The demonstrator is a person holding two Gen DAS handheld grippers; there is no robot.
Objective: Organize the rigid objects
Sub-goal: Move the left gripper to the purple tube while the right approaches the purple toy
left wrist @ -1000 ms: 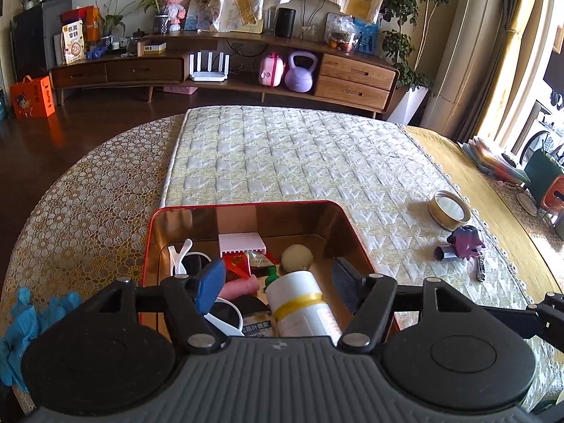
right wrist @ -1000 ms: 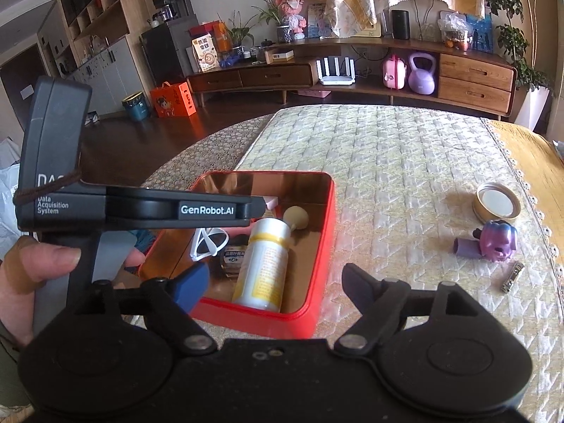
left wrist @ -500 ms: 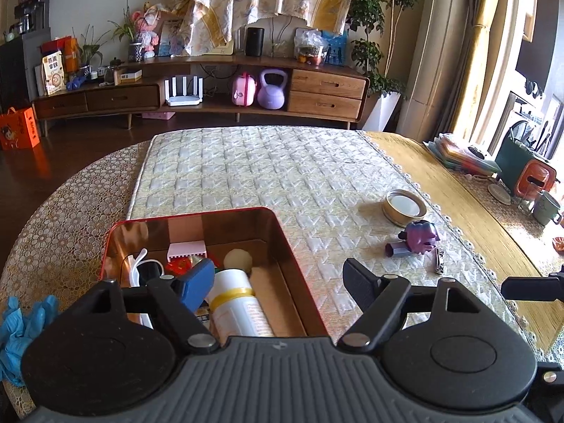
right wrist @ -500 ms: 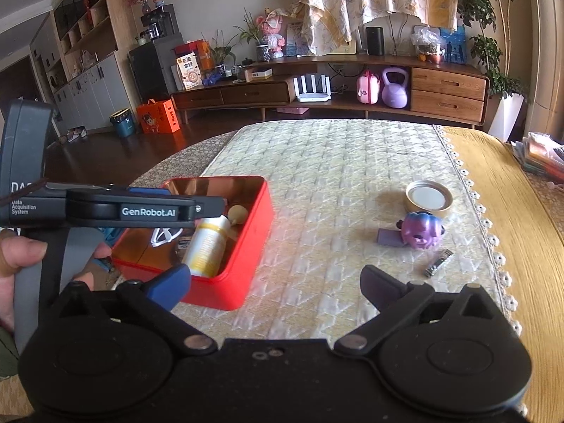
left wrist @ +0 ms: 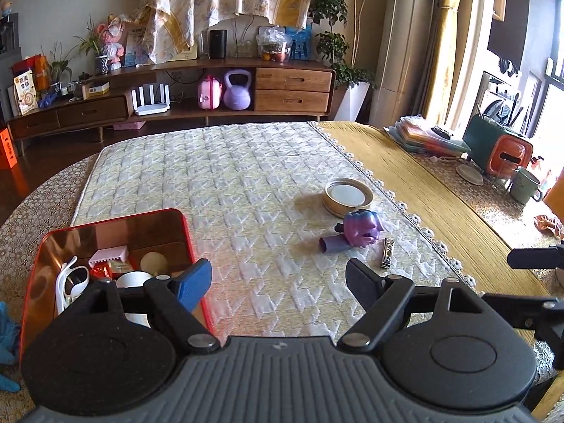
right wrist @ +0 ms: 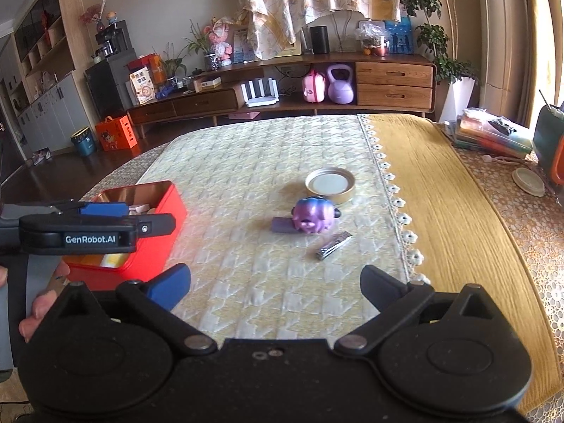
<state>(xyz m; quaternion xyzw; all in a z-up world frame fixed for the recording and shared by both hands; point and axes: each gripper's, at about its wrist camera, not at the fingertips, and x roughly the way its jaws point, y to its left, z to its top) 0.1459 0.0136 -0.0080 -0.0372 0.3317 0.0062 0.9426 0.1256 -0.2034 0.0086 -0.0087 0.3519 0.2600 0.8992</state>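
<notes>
A red tin box at the near left holds a white bottle, white glasses, a pink comb and other small items; it also shows in the right wrist view. On the quilted mat lie a purple toy, a metal nail clipper and a round gold lid. My left gripper is open and empty, just right of the box. My right gripper is open and empty, short of the clipper.
A lace-edged yellow cloth covers the table's right side. Stacked books, an orange and green container and a green mug stand at the far right. A blue glove lies left of the box.
Both grippers have swung right, away from the red box and toward the purple toy, clipper and lid. Both stay open and empty.
</notes>
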